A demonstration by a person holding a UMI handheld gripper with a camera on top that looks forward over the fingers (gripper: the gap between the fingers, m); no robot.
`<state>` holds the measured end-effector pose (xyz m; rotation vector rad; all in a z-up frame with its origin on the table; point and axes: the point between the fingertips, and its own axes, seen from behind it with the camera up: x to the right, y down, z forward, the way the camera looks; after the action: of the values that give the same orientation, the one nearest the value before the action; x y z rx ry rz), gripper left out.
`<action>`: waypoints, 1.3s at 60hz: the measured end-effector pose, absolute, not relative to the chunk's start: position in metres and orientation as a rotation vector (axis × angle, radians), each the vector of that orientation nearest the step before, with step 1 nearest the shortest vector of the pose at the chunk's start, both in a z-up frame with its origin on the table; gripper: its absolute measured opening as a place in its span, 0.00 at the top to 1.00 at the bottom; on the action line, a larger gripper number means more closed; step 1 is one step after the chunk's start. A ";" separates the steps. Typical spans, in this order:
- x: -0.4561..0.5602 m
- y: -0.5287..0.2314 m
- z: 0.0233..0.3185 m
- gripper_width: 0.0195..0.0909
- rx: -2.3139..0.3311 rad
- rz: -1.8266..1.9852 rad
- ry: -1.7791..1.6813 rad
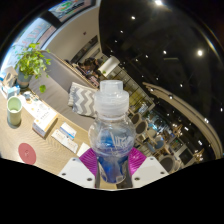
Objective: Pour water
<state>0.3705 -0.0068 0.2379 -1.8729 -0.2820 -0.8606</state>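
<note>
A clear plastic water bottle (pixel 111 135) with a white cap and a blue label stands upright between my fingers, and it fills the space just ahead of them. My gripper (pixel 112 163) is shut on the bottle: both magenta pads (pixel 88 160) press on its lower body. The bottle is lifted above a wooden table (pixel 40 150). A green cup (pixel 14 106) stands far off to the left on that table, beside a potted plant (pixel 33 63).
On the table lie a pink round coaster (pixel 26 152) and some white boxes (pixel 45 124). A cushion with a zigzag pattern (pixel 82 98) sits on a sofa behind the bottle. A dark ceiling with spotlights spans the right.
</note>
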 end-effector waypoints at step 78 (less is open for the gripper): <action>0.147 0.070 0.236 0.77 -1.882 -0.467 -0.575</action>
<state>0.1467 0.0696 0.2356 -1.8822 -0.5752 -0.4668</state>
